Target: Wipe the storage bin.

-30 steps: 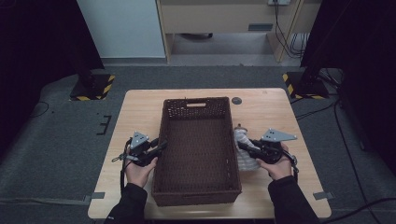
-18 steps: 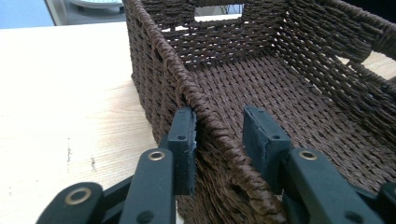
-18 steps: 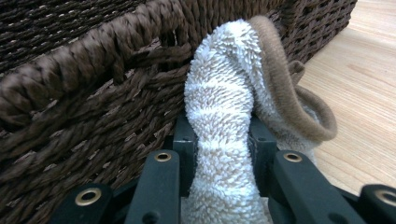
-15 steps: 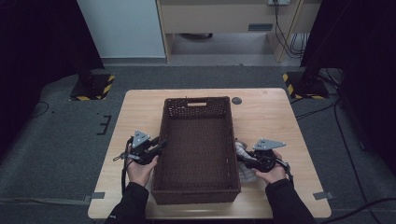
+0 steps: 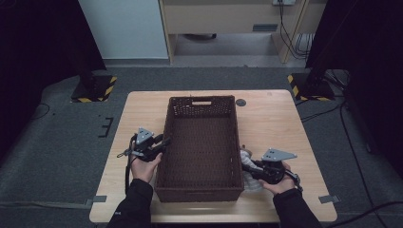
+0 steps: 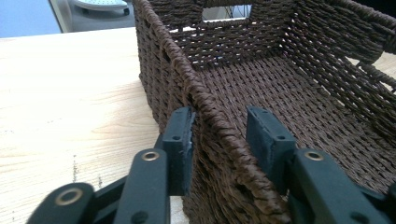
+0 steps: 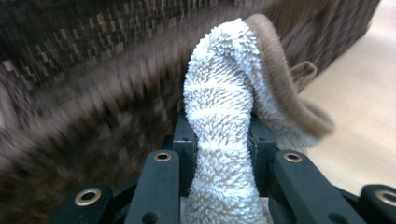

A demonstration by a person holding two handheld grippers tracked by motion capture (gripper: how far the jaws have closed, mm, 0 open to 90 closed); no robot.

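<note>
Evidently the step in hand is carrying a cloth toward the basket (image 5: 202, 142), which sits mid-frame in the high view and looks empty. The right gripper (image 7: 222, 140) is clamped on a white terry towel (image 7: 224, 116) with a tan edge, low right of the basket wall; motion blur hides detail. The left gripper (image 6: 219, 140) straddles the basket's left rim, jaws apart, probably steadying it. Next: lift the towel over the wall, then release.

Hand-held gripper (image 6: 219, 135) jaws straddle basket (image 6: 299, 84) rim, w/ gaps.
</note>
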